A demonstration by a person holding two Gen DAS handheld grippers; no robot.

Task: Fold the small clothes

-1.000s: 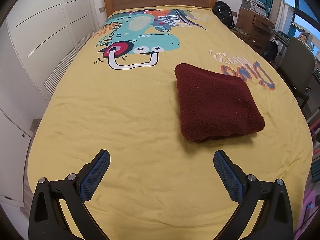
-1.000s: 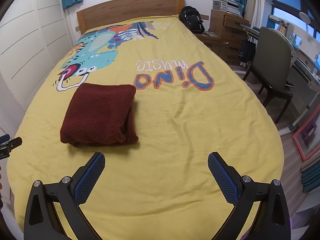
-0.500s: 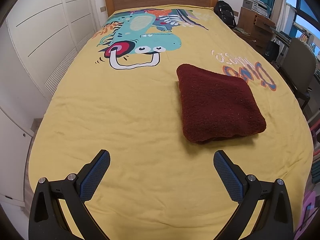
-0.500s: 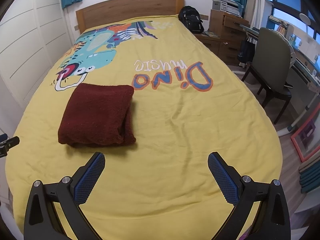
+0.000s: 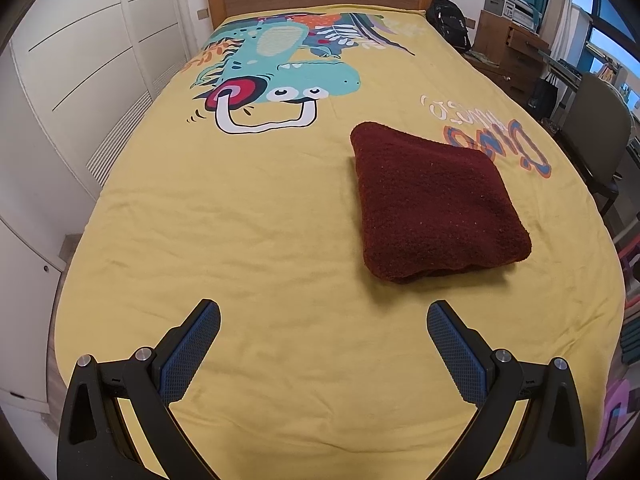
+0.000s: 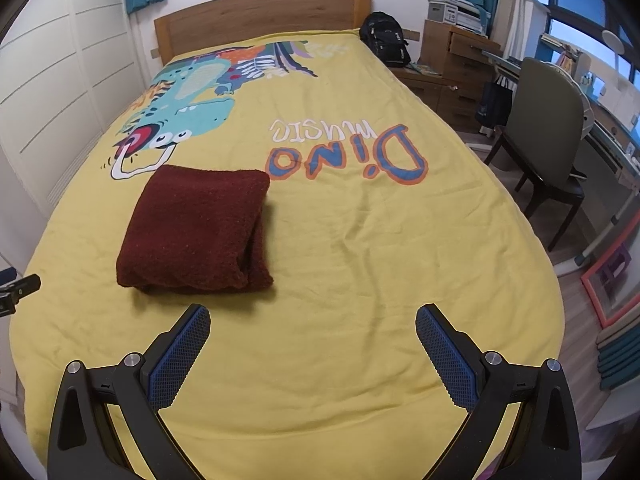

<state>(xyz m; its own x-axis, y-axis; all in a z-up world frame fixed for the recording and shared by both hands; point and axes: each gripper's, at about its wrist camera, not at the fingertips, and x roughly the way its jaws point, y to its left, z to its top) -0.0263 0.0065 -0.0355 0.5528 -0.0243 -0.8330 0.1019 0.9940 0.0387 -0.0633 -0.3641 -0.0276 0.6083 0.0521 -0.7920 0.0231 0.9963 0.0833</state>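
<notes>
A dark red fuzzy garment (image 5: 432, 204) lies folded in a thick rectangle on the yellow bedspread (image 5: 240, 220). In the right wrist view the garment (image 6: 196, 228) sits left of centre. My left gripper (image 5: 323, 320) is open and empty, above the bed, short of the garment and to its left. My right gripper (image 6: 313, 322) is open and empty, short of the garment and to its right. Both grippers are apart from the garment.
The bedspread carries a dinosaur print (image 5: 276, 80) and "Dino music" lettering (image 6: 344, 152). A wooden headboard (image 6: 260, 16) is at the far end. White wardrobe doors (image 5: 80, 64) line the left. A chair (image 6: 548, 136), desk and backpack (image 6: 386, 44) stand on the right.
Both views have shifted slightly; the garment sits a little lower and nearer in the frames. The garment itself has not moved on the bed. Both grippers stay open.
</notes>
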